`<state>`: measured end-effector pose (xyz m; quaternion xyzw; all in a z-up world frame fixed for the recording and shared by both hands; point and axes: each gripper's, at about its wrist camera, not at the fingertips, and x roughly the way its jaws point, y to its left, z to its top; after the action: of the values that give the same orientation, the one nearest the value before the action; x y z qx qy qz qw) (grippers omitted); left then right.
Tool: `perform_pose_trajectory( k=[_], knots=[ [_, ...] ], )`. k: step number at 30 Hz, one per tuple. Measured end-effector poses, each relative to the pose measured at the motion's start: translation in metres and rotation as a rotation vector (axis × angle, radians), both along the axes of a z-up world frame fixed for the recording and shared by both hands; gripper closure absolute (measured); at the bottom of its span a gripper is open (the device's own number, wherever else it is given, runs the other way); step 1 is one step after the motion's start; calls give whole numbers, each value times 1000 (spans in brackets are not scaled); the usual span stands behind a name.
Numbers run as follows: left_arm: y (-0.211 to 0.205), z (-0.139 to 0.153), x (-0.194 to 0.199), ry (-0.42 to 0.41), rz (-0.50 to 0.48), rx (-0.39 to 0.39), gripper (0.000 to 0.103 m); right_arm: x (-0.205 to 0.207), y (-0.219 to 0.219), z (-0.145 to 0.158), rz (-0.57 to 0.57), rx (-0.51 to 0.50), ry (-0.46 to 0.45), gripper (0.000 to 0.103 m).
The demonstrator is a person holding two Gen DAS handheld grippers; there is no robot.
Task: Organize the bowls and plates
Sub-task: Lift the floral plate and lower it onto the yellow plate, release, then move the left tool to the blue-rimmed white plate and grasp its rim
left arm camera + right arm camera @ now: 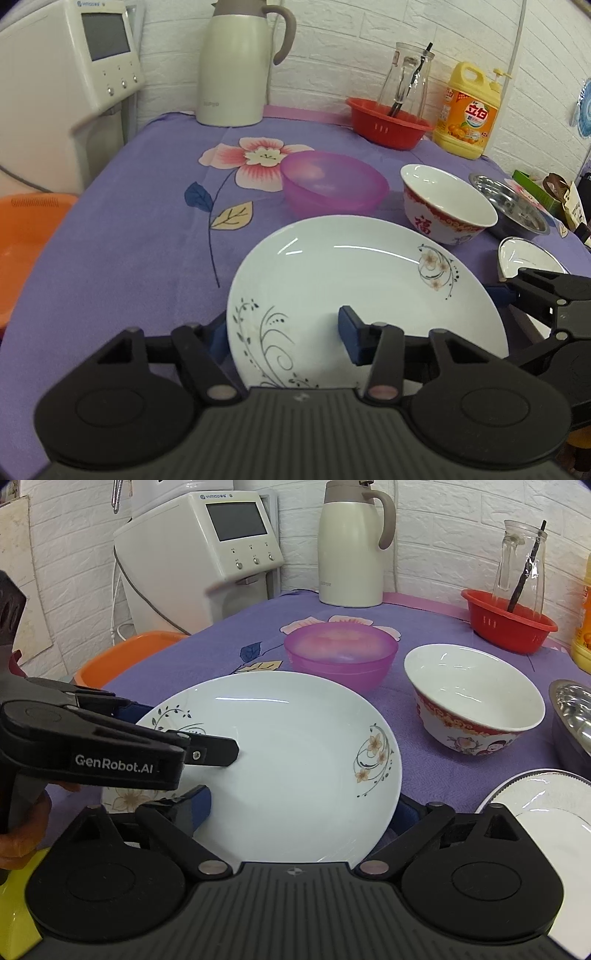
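A white plate with flower scrolls (354, 280) (295, 760) lies at the near edge of the purple cloth. My left gripper (284, 336) is open, its fingers astride the plate's near left rim, one above and one below. My right gripper (303, 808) is open, its fingers either side of the plate's near rim. Behind the plate stand a purple plastic bowl (332, 184) (340, 653) and a red-and-white ceramic bowl (447, 203) (472, 701). A steel bowl (513, 210) (572, 720) and a second white plate (528, 258) (546, 805) lie to the right.
A cream kettle (236, 62) stands at the back. A red basket (388, 122) holds a glass jar. A yellow detergent bottle (469, 110) stands beside it. A white appliance (199, 554) and an orange basin (22, 243) are off the table's left side.
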<state>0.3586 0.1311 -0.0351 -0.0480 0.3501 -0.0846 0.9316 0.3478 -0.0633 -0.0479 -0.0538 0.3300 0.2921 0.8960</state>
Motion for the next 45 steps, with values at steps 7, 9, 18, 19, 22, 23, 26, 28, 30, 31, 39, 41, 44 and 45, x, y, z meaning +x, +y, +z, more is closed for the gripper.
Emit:
perform_pose_trajectory(
  k=[7,9,18,19,22,23,26,28,30,31,39,41,44,45],
  knots=[
    [6,37,-16,-70,41,-54,62,-15,-2,30,-21,55,-60,0],
    [4,53,-28,-87,38,-52,62,-23,-3,46,-28,62,-93,0],
    [-8,69,-90,-83,53,9,62,-71,-12,60,-33,119,-40,0],
    [-9,66,-101,-74,53,5,62,-81,-13,58,-32,123,-28,0],
    [-12,50,-129,-33,58,-24,62,-110,-18,50,-41,129,6,0],
    [-14,45,-136,-21,58,-33,62,-117,-19,46,-45,129,17,0],
    [-20,32,-156,-7,65,-32,63,-140,-22,33,-66,128,47,0],
    [-23,24,-165,-4,67,-21,63,-150,-23,25,-75,132,66,0],
    [-21,18,-169,4,65,-43,63,-158,-22,20,-77,125,53,0],
    [-21,15,-171,3,66,-51,63,-161,-21,19,-82,115,40,0],
    [-16,17,-182,-84,100,-89,20,-162,-31,13,-121,130,3,0],
    [-17,26,-185,-137,120,-63,20,-163,-43,19,-163,163,-37,0],
    [-18,37,-181,-156,117,-39,20,-158,-69,28,-230,223,-69,0],
    [-19,39,-178,-154,114,-37,20,-155,-79,29,-255,244,-72,0]
  ],
)
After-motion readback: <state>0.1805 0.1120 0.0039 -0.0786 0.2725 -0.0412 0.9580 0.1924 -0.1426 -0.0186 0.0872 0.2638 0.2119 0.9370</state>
